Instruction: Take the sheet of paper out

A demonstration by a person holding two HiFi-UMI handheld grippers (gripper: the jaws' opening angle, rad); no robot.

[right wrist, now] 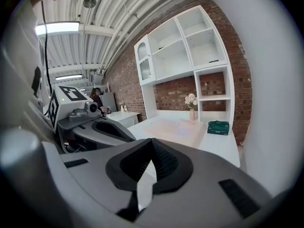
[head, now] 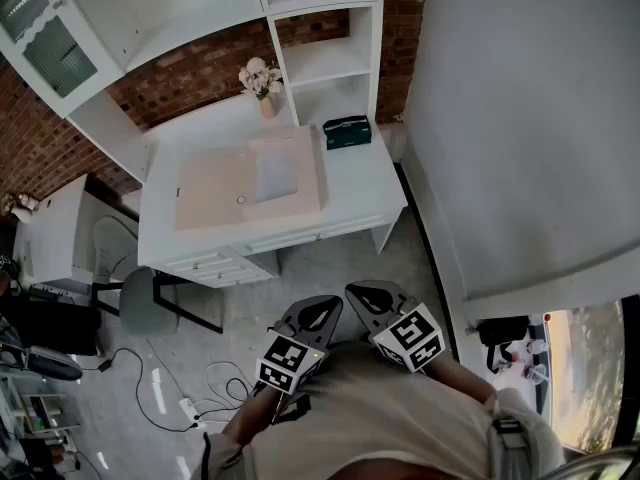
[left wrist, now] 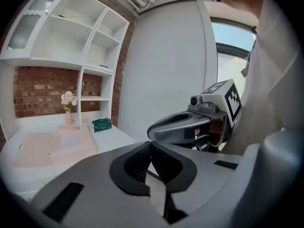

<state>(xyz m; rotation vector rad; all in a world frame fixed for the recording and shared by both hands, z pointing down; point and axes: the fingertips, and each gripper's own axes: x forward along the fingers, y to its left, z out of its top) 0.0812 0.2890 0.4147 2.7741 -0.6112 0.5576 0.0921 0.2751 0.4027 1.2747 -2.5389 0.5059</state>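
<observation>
A: Sheet (head: 277,173) – where?
B: Seen flat on beige folder (head: 210,193), mid white desk (head: 355,183); vase (head: 268,106) & green box (head: 347,131) set behind it, by the shelves.
A: And the jaws?
B: L gripper (head: 318,310) & R gripper (head: 372,294) are held side by side at the torso, well apart from desk. Both pairs clenched, nothing gripped between them.

I see even daylight; the window (left wrist: 232,42) glares bright, a ceiling strip light (right wrist: 57,28) glows, and both gripper views bend hard toward dark corners.
</observation>
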